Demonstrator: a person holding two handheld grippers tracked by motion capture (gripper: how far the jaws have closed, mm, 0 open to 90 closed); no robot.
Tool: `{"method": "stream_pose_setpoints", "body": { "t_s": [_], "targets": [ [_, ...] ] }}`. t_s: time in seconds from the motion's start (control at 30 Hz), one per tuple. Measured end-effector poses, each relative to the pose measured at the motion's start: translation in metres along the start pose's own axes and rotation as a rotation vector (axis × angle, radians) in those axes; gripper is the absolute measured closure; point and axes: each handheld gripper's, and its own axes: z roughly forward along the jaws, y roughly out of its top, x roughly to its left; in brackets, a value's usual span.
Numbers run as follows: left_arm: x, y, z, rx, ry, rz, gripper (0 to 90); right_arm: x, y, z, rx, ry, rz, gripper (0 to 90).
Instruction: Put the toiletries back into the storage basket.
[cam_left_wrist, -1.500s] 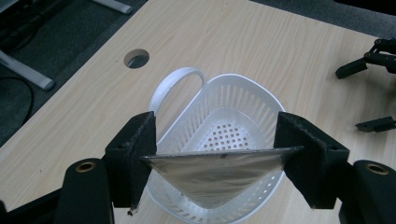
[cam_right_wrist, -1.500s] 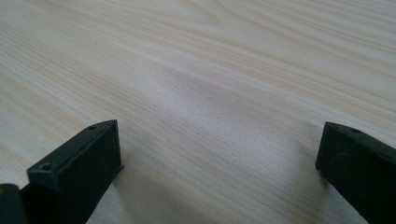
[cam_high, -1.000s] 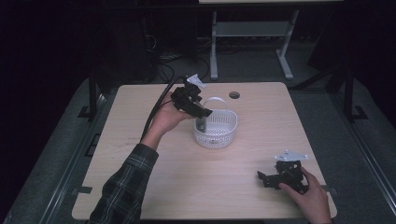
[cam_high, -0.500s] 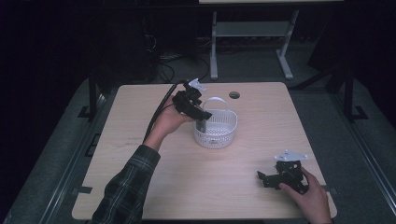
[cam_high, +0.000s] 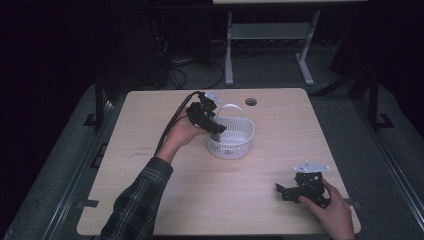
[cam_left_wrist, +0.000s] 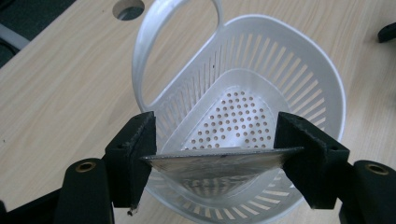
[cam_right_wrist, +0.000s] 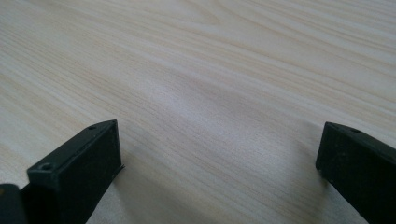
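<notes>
A white slotted plastic basket (cam_high: 235, 142) with an upright loop handle (cam_left_wrist: 149, 42) stands in the middle of the table. My left gripper (cam_high: 216, 127) hangs over the basket's left rim, pointing down into it. In the left gripper view its jaws (cam_left_wrist: 218, 137) are shut on a thin shiny metal plate (cam_left_wrist: 215, 163), seen edge-on and spanning from pad to pad above the basket (cam_left_wrist: 303, 74). My right gripper (cam_high: 283, 190) rests near the table's front right corner, held by a hand. Its jaws (cam_right_wrist: 219, 154) stand wide open over bare wood with nothing between them.
The light wooden table (cam_high: 150, 190) has a round cable hole (cam_high: 251, 102) near its back edge, behind the basket. A black cable (cam_high: 172, 122) trails from my left gripper toward the back left. Dark floor and a white stand (cam_high: 270, 35) lie beyond the table.
My left gripper has sunk a little toward the basket, still holding the metal plate. The right gripper has stayed where it was.
</notes>
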Motion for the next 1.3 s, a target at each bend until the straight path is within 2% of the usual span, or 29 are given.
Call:
{"method": "stream_pose_setpoints", "body": {
  "t_s": [0.17, 0.3, 0.5, 0.97, 1.3],
  "targets": [
    [0.0, -0.003, 0.002, -0.003, -0.009, -0.01, 29.3, 0.0, 0.0, 0.0, 0.0, 0.0, 0.0, 0.0],
    [0.0, -0.003, 0.002, 0.005, -0.012, -0.003, 28.8, 0.0, 0.0, 0.0, 0.0, 0.0, 0.001, 0.0],
    [0.001, -0.004, -0.001, -0.012, -0.016, -0.014, 17.6, 0.0, 0.0, 0.0, 0.0, 0.0, 0.001, 0.0],
    [0.002, -0.011, -0.027, -0.053, -0.008, 0.001, 13.9, 0.0, 0.0, 0.0, 0.0, 0.0, 0.0, 0.0],
    [0.001, -0.022, -0.047, -0.082, 0.026, 0.004, 13.9, 0.0, 0.0, 0.0, 0.0, 0.0, 0.002, 0.0]
  ]
}}
